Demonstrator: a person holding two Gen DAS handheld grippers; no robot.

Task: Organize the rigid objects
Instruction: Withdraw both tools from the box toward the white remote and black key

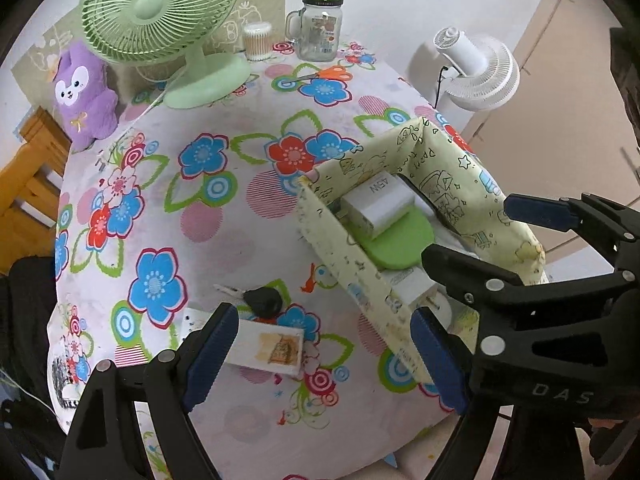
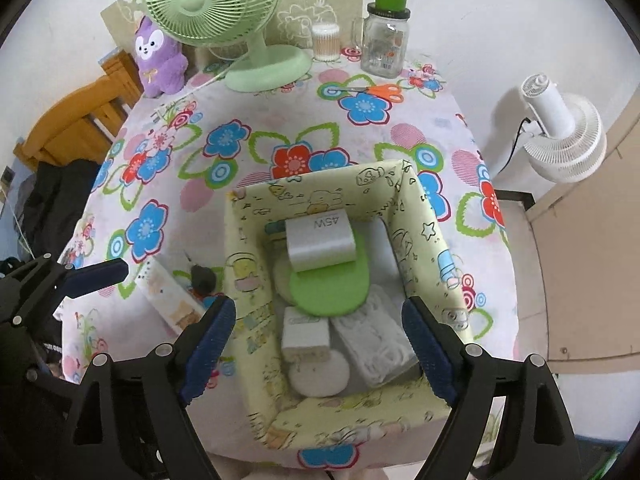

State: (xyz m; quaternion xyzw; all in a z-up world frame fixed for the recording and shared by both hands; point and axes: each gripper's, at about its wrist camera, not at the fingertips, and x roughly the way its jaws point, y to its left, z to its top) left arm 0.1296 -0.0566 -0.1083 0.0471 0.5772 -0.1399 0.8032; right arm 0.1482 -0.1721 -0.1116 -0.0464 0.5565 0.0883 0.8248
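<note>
A yellow cartoon-print fabric box (image 2: 248,240) stands on the flowered table at the right. Inside it lie a white 45W charger (image 2: 320,240) on a green disc (image 2: 332,292), a white adapter (image 2: 306,334), a round white pad (image 2: 318,374) and a white textured block (image 2: 372,344). My right gripper (image 2: 320,348) hovers open over the box with nothing between its pads. My left gripper (image 1: 320,356) is open and holds nothing, above a black car key (image 1: 262,302) and a flat white card box (image 1: 268,346) left of the fabric box (image 1: 340,248).
At the back of the table stand a green desk fan (image 2: 208,4), a purple plush toy (image 2: 158,60), a cotton swab tub (image 2: 326,42) and a glass jar with a green lid (image 2: 386,36). Orange scissors (image 2: 384,90) lie near them. A white fan (image 2: 560,140) stands off the table's right edge.
</note>
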